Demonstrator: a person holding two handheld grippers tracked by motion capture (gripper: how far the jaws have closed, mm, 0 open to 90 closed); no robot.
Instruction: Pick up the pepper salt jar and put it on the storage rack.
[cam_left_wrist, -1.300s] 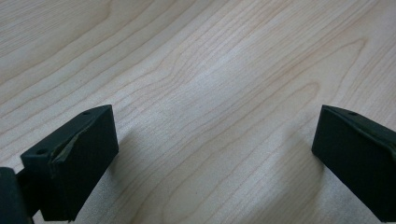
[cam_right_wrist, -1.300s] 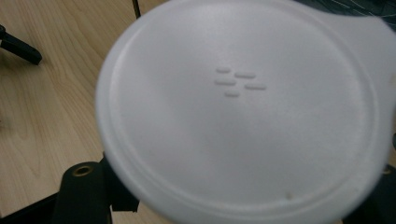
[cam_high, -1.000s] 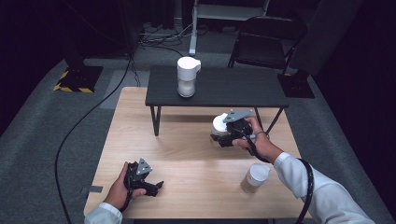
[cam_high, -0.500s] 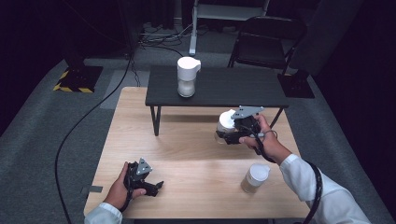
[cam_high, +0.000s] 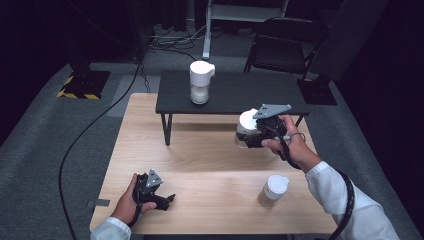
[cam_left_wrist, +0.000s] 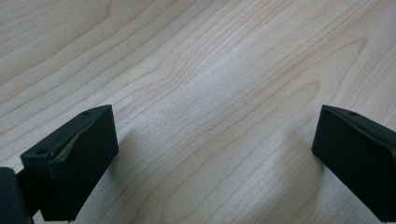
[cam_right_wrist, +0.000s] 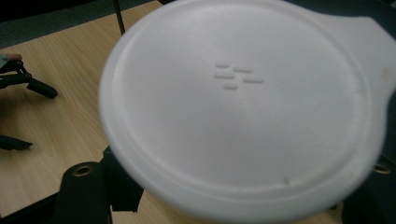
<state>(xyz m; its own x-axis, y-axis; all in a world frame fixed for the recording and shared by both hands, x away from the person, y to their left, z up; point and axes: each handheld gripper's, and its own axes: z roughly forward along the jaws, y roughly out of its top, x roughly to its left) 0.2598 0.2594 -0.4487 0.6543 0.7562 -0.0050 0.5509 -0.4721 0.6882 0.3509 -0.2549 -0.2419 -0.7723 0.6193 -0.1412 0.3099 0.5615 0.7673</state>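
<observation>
Right gripper (cam_high: 248, 136) has a lidded cup (cam_high: 246, 128) pinched between its jaws, held in the air over the far right part of the wooden table (cam_high: 210, 160), just in front of the low black bench (cam_high: 235, 95). The right gripper view looks down on the cup's white plastic lid (cam_right_wrist: 243, 107), with a pull tab at the upper right and the jaws tucked under the rim on either side. Grip sits on the cup body below the lid, which is the right place: the lid only snaps on and would pop off if it took the load.

Handling, my read: thin-walled, light, squashes easily, smooth sides. Body looks clear or pale, hard to say at this size, and I can't tell the fill level. Firm squeeze risks buckling the wall or lifting the lid; a loose one lets it slide. Keep it upright, move slowly, set it down flat.

Left gripper (cam_high: 159, 197) rests on the table at the near left, jaws spread wide with nothing between them; the left gripper view shows bare wood grain between the two black pads (cam_left_wrist: 74, 158).

Two similar containers around: a tan cup with a white lid (cam_high: 272, 190) on the table near right, and a taller white one (cam_high: 200, 82) standing on the bench.
</observation>
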